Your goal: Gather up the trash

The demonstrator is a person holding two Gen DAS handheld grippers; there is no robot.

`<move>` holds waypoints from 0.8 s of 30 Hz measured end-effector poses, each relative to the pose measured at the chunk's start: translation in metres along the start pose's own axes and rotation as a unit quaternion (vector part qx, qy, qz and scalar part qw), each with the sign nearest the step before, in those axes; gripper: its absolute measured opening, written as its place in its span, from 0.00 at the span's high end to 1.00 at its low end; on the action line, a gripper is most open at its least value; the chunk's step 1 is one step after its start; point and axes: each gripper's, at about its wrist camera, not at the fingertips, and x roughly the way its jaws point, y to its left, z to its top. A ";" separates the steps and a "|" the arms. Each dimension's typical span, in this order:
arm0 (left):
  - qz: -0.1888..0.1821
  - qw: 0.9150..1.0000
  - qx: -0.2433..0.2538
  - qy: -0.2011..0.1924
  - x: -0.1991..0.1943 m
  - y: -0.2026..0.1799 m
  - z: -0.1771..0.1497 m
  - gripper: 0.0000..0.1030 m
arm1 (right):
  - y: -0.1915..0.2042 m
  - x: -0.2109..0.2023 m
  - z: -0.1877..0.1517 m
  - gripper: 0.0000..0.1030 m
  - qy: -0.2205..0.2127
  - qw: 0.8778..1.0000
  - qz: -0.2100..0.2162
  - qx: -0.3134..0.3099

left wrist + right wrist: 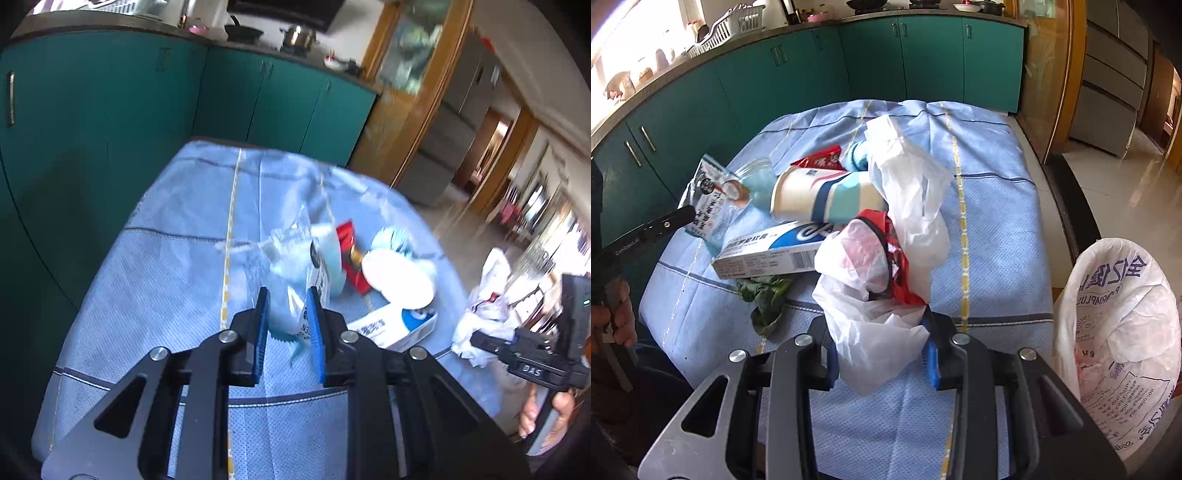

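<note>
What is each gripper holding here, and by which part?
Left gripper: a clear printed packet, pinched at its near end. Right gripper: a white plastic bag with a red wrapper, gripped at its bunched lower part.

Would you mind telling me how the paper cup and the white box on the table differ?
The paper cup is round and striped blue; the white box is long, flat and printed. The cup rests on the box, which lies on the cloth. Both lie on their sides, ungripped.
</note>
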 end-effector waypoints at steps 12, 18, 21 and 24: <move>-0.013 1.000 -0.009 0.025 -0.005 0.009 -0.014 0.75 | 0.016 0.001 -0.014 0.60 0.021 1.000 -0.015 0.005; -0.007 0.999 -0.028 0.030 -0.009 0.019 -0.016 0.44 | 0.011 -0.008 -0.011 0.54 0.008 0.999 -0.045 0.026; 0.002 0.999 -0.032 0.024 -0.013 0.022 -0.017 0.37 | 0.006 -0.017 -0.009 0.52 -0.004 0.998 -0.040 0.041; 0.013 0.999 -0.037 0.021 -0.014 0.025 -0.017 0.33 | 0.000 -0.025 -0.008 0.52 -0.014 0.998 -0.046 0.051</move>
